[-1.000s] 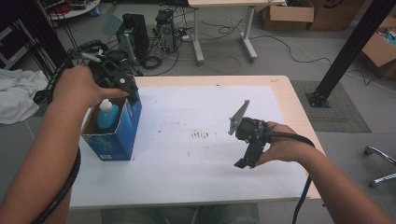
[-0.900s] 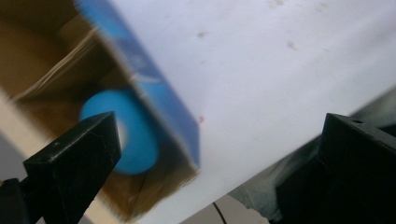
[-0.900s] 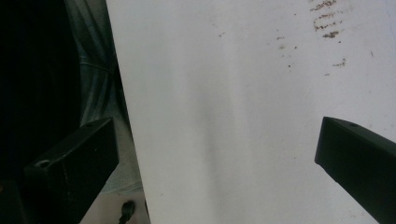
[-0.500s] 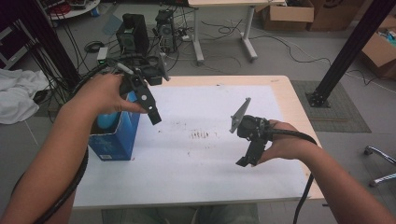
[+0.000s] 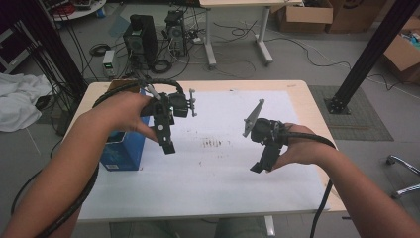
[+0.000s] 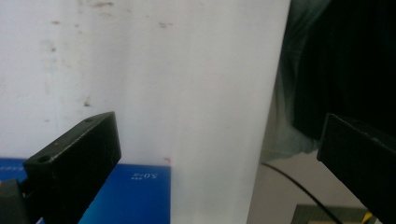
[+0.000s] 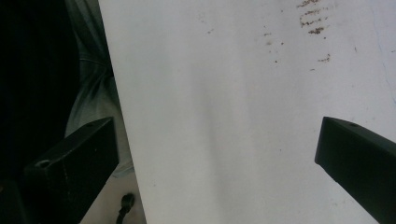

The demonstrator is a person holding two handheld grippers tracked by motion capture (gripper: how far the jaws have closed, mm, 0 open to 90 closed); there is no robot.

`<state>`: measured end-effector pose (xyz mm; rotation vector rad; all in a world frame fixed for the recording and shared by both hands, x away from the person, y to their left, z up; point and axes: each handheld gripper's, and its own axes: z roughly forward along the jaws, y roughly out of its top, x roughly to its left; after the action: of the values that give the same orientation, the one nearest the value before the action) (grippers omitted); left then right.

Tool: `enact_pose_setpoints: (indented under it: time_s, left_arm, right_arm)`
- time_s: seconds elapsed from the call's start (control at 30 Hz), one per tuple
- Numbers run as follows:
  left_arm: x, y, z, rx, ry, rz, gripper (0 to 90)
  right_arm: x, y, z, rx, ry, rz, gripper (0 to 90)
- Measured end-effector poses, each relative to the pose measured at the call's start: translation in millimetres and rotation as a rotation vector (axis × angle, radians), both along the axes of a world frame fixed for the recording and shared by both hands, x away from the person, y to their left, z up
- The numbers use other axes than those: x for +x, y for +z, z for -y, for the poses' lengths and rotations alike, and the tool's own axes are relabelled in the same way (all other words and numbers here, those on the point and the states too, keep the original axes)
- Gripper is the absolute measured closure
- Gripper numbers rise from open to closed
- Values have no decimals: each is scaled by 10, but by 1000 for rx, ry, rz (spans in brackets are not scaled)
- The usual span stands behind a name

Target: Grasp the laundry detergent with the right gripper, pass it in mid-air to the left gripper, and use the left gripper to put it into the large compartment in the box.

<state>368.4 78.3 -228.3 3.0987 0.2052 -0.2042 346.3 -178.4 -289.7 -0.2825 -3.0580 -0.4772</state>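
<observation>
High view: the left tongs (image 5: 167, 144) are hanging above the white sheet (image 5: 218, 168) covering the surface (image 5: 317, 124), just right of the blue box (image 5: 121, 151), which is standing at the sheet's left edge. The right tongs (image 5: 257, 166) are hovering over the sheet's right half, well apart from the box. Left gripper view: the jaws are standing spread with nothing between them; a blue panel, probably the box (image 6: 135, 196), is lying below. Right gripper view: the jaws are likewise standing wide and empty above the sheet (image 7: 233, 116), near brown specks (image 7: 315, 21).
</observation>
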Motion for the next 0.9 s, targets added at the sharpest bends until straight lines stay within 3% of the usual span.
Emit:
enact_pose_setpoints:
  time_s: [0.13,0.23,0.9]
  left_arm:
    - [-40,-48,81,29,-56,2,1]
    - [-43,-64,110,30,-69,4,1]
    - [-34,-32,117,19,-61,6,1]
  right_arm:
    - [37,11,-14,-5,4,1,0]
    - [66,19,-19,-1,1,1,0]
    - [76,33,-18,-5,0,3,0]
